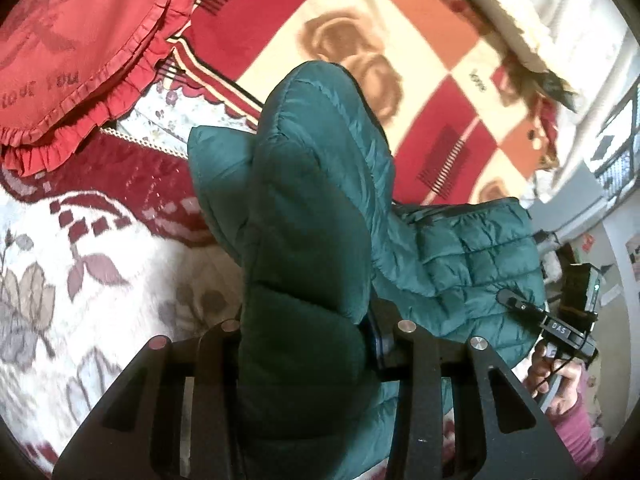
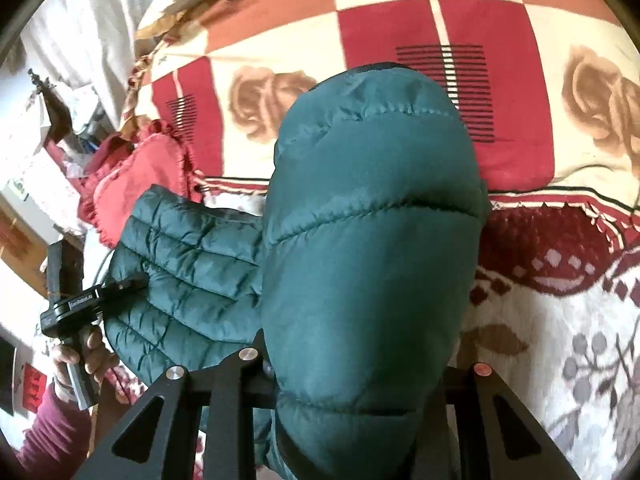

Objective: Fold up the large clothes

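A: What writing can be read?

B: "love" is printed on the red, orange and cream checked blanket (image 2: 280,32); "DAS" is seen on the right gripper (image 1: 505,298).

A: And the garment?

B: A dark green quilted puffer jacket (image 2: 372,240) is held above the bed, pinched by the left gripper (image 1: 312,344) and the right, both partly closed.

Left gripper (image 1: 304,344) fingertips: hidden under folds of the green padded jacket (image 1: 312,208).
Right gripper (image 2: 360,364) fingertips: buried in the same jacket.
Jacket lower part: cut off by the bottom edge in both views.
Red pillow (image 1: 76,52) lettering: blurred, only partly legible.
Person's hand (image 2: 80,356): sleeve runs off frame.
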A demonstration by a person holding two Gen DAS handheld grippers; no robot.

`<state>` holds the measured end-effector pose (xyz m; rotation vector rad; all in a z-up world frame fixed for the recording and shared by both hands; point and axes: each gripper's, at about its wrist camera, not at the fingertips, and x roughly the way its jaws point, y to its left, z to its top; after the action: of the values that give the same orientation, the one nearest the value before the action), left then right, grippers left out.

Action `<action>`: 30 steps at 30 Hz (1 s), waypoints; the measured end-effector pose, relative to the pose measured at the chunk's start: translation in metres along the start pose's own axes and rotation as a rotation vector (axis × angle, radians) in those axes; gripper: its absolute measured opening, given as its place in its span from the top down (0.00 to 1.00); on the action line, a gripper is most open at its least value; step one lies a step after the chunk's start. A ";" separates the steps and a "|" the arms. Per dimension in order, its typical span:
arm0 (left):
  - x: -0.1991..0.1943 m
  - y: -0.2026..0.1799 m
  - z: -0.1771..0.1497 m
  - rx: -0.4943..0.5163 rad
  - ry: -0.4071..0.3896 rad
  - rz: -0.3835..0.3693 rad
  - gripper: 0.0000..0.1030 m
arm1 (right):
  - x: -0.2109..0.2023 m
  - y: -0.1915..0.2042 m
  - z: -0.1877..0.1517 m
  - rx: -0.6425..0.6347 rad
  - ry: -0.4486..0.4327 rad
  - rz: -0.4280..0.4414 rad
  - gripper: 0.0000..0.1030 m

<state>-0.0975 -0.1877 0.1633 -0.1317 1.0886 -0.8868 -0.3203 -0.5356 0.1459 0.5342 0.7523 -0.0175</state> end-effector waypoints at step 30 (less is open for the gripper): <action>-0.056 -0.007 -0.108 0.071 -0.073 0.341 0.37 | -0.074 0.021 -0.072 -0.074 -0.076 -0.461 0.31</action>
<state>-0.1988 -0.1197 0.1536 0.0788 0.9740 -0.6081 -0.4171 -0.4966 0.1599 0.2792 0.7851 -0.4336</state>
